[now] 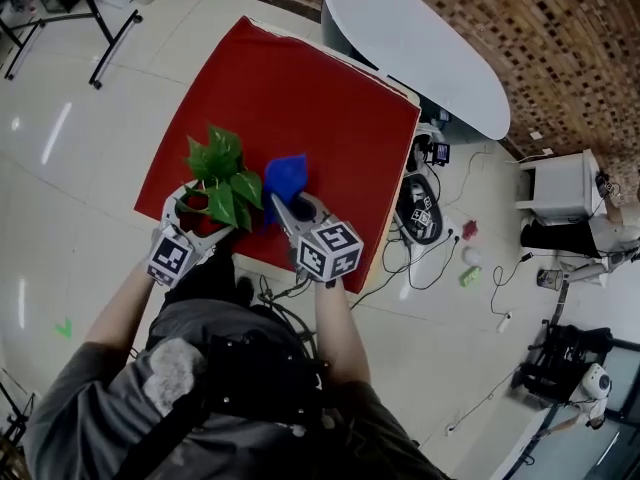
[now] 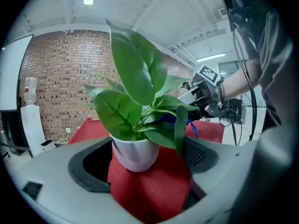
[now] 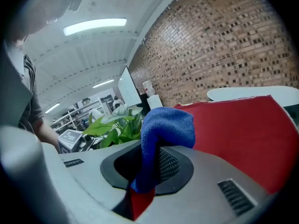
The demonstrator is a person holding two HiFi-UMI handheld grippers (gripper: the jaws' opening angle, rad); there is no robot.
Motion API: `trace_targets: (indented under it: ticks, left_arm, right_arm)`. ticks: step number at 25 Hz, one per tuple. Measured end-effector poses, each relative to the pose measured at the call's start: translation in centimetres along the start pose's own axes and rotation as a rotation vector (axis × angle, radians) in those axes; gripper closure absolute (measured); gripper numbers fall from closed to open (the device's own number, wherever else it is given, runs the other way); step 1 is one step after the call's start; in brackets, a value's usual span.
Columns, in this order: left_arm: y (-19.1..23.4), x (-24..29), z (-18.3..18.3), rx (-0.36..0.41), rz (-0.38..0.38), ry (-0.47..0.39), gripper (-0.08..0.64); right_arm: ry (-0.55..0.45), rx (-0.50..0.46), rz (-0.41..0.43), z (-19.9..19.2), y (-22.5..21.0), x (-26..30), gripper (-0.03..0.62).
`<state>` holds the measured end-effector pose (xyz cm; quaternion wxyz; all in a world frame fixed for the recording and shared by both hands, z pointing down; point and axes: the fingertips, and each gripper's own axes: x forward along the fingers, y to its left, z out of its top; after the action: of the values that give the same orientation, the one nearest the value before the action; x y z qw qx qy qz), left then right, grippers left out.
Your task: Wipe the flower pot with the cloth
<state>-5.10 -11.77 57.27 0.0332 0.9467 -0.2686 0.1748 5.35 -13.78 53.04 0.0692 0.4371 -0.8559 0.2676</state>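
A white flower pot [image 2: 134, 154] with broad green leaves [image 1: 222, 173] stands near the front-left corner of the red table [image 1: 300, 88]. My left gripper [image 1: 192, 213] has its jaws wide open on either side of the pot, with a gap between each pad and the pot's wall. In the left gripper view the left gripper [image 2: 145, 158] frames the pot. Just right of the plant, my right gripper [image 1: 283, 208] is shut on a blue cloth [image 1: 286, 176]. The cloth [image 3: 163, 127] bulges up out of the right gripper [image 3: 148, 169].
The pot stands close to the red table's near edge [image 1: 255, 256]. A white oval table [image 1: 420, 38] stands behind the red one at the right. Cables and a black device [image 1: 422, 218] lie on the floor to the right. A brick wall [image 3: 224, 41] lies beyond.
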Motion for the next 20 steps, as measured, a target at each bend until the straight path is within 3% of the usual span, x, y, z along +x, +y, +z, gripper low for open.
trace_targets:
  ticks: [7, 12, 20]
  left_arm:
    - [0.7, 0.5, -1.7, 0.041, -0.075, 0.005, 0.094]
    - [1.5, 0.8, -1.4, 0.037, -0.113, -0.003, 0.092]
    - [4.3, 0.4, -2.4, 0.015, -0.174, -0.004, 0.092]
  right_arm:
    - [0.055, 0.063, 0.164, -2.5, 0.3, 5.5, 0.515]
    - [0.084, 0.099, 0.212, -2.8, 0.5, 6.0, 0.515]
    - [0.207, 0.114, 0.161, -5.4, 0.4, 9.8, 0.515]
